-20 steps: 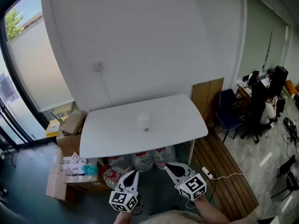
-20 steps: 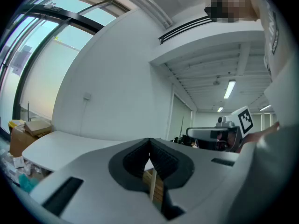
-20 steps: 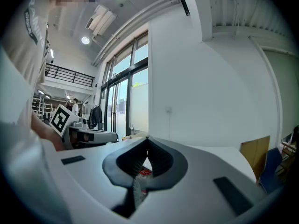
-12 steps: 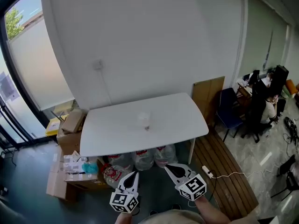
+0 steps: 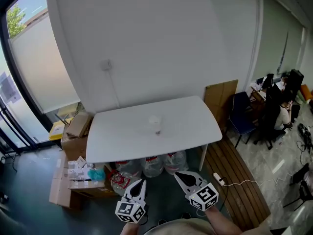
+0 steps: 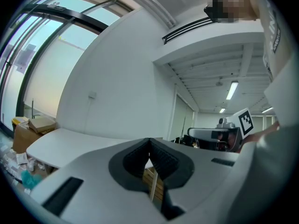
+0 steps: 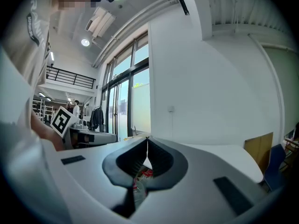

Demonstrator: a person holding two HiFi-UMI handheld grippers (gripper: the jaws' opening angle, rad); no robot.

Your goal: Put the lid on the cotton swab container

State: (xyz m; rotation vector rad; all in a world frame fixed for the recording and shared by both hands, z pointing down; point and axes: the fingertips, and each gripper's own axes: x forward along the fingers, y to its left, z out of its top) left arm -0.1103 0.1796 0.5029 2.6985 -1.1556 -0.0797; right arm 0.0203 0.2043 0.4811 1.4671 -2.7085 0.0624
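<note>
On the white table stands a small clear cotton swab container, with a pale round lid lying just behind it. Both are tiny in the head view and hidden in both gripper views. My left gripper is held low in front of the table, far from the container, its jaws shut with the tips touching and nothing held. My right gripper hovers beside it, also shut and empty. In the left gripper view the left gripper points over the table; in the right gripper view the right gripper does too.
Under the table sit clear water bottles and bags. Cardboard boxes pile up at its left end. A brown board leans on the wall at right, beside a blue chair. A person sits at a far desk.
The view has shifted slightly, so the table sits a little lower and to the right. Both grippers stay shut, low in front of the table.
</note>
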